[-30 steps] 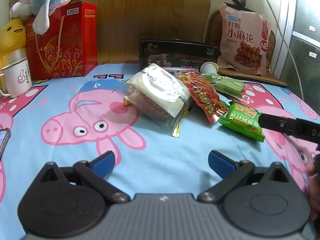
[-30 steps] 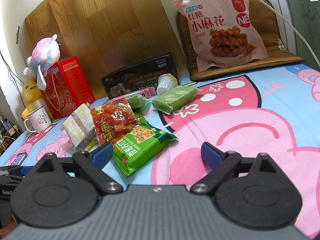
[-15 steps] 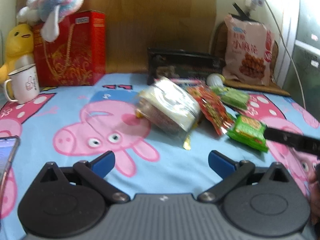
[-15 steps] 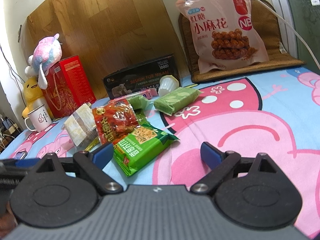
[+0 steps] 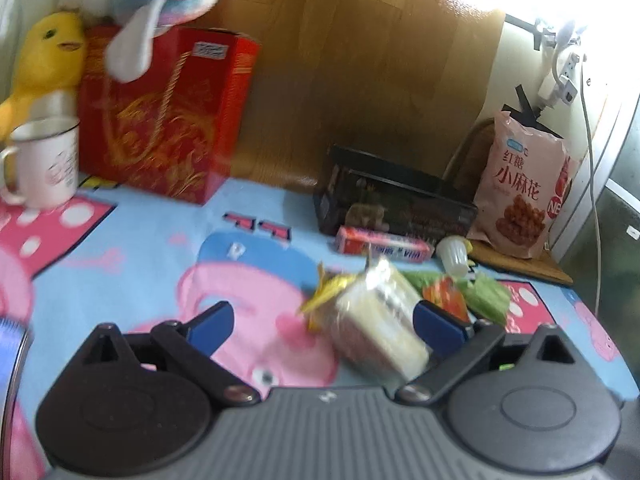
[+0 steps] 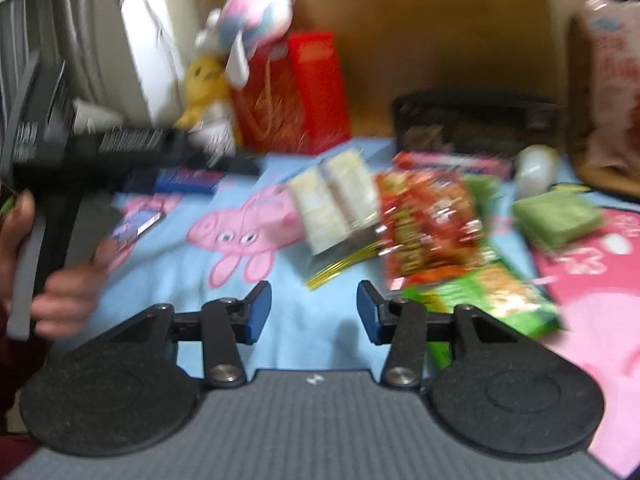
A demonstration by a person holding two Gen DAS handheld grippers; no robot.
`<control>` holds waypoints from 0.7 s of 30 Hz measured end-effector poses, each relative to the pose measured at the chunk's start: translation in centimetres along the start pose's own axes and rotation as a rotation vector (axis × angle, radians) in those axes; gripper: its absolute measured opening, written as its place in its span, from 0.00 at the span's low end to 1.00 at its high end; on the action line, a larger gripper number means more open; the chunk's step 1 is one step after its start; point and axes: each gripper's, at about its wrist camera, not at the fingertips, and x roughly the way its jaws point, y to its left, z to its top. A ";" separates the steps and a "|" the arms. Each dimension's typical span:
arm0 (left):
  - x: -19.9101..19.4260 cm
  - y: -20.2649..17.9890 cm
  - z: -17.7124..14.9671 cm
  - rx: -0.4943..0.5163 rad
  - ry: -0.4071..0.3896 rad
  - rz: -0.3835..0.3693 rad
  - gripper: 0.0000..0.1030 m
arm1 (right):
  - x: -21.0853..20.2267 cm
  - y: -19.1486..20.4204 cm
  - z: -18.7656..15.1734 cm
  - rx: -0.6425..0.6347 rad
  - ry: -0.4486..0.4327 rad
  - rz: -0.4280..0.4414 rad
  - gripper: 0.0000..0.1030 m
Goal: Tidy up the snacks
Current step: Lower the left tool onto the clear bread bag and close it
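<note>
Both grippers have swung toward the snack pile near the back edge of the Peppa Pig sheet [image 5: 132, 240] within the past second; judging by the blur, sorting is about to start and nothing has been picked up. The left gripper [image 5: 324, 322], jaws spread wide, now has the clear pack of wafers [image 5: 380, 320] between its fingers, close to the right one, though contact cannot be told. The right gripper [image 6: 314, 312] has narrowed to a moderate gap and holds nothing, hovering over bare sheet just short of the red snack bag [image 6: 428, 224] and green packet [image 6: 500, 300].
</note>
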 end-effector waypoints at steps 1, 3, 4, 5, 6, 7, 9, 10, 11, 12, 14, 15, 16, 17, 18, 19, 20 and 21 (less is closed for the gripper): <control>0.8 -0.1 0.5 0.004 0.008 -0.015 0.97 | 1.0 0.2 0.2 -0.012 0.020 -0.018 0.51; 2.7 -0.5 1.1 0.014 0.041 -0.035 0.96 | 2.4 0.5 0.6 -0.043 0.028 -0.064 0.62; 3.5 -0.8 1.1 0.015 0.062 -0.037 0.91 | 2.8 0.5 0.8 -0.058 0.025 -0.086 0.71; 4.0 -1.0 1.0 0.012 0.082 -0.042 0.73 | 3.1 0.5 1.0 -0.073 0.028 -0.112 0.74; 4.5 -1.3 0.7 0.002 0.110 -0.059 0.65 | 3.7 0.5 1.3 -0.087 0.033 -0.132 0.74; 4.5 -1.4 0.3 -0.003 0.119 -0.071 0.55 | 4.1 0.1 1.5 -0.090 0.042 -0.136 0.74; 3.8 -1.8 -0.8 -0.005 0.116 -0.084 0.51 | 4.4 0.0 1.7 -0.091 0.039 -0.137 0.68; 3.3 -1.9 -1.2 -0.008 0.117 -0.082 0.51 | 4.2 -0.1 1.7 -0.097 0.031 -0.153 0.57; 2.9 -1.8 -1.5 -0.018 0.120 -0.092 0.51 | 4.2 -0.1 1.8 -0.104 0.028 -0.171 0.52; 2.2 -1.6 -1.9 -0.039 0.121 -0.122 0.51 | 3.8 -0.4 1.8 -0.096 0.030 -0.149 0.32; 1.0 -1.5 -2.2 -0.052 0.109 -0.141 0.51 | 3.0 -1.0 2.0 -0.055 0.022 -0.119 0.28; 0.5 -1.6 -2.1 -0.048 0.096 -0.132 0.52 | 2.5 -1.1 2.0 -0.038 0.024 -0.088 0.28; -0.1 -1.8 -1.9 -0.042 0.075 -0.119 0.52 | 2.0 -0.9 1.9 -0.026 0.023 -0.057 0.27; -0.7 -1.9 -1.4 -0.036 0.051 -0.113 0.52 | 1.7 -0.4 1.7 -0.020 0.023 -0.035 0.27; -1.4 -2.3 -0.9 -0.026 0.018 -0.111 0.52 | 1.6 0.2 1.7 -0.019 0.027 -0.007 0.25; -2.0 -2.7 -0.3 -0.015 -0.006 -0.123 0.52 | 1.5 0.9 1.5 -0.019 0.029 0.017 0.22; -2.5 -3.2 0.2 -0.007 -0.021 -0.140 0.52 | 1.5 1.6 1.4 -0.016 0.033 0.047 0.22; -3.0 -3.7 0.6 0.005 -0.032 -0.160 0.52 | 1.6 2.1 1.3 -0.008 0.032 0.068 0.22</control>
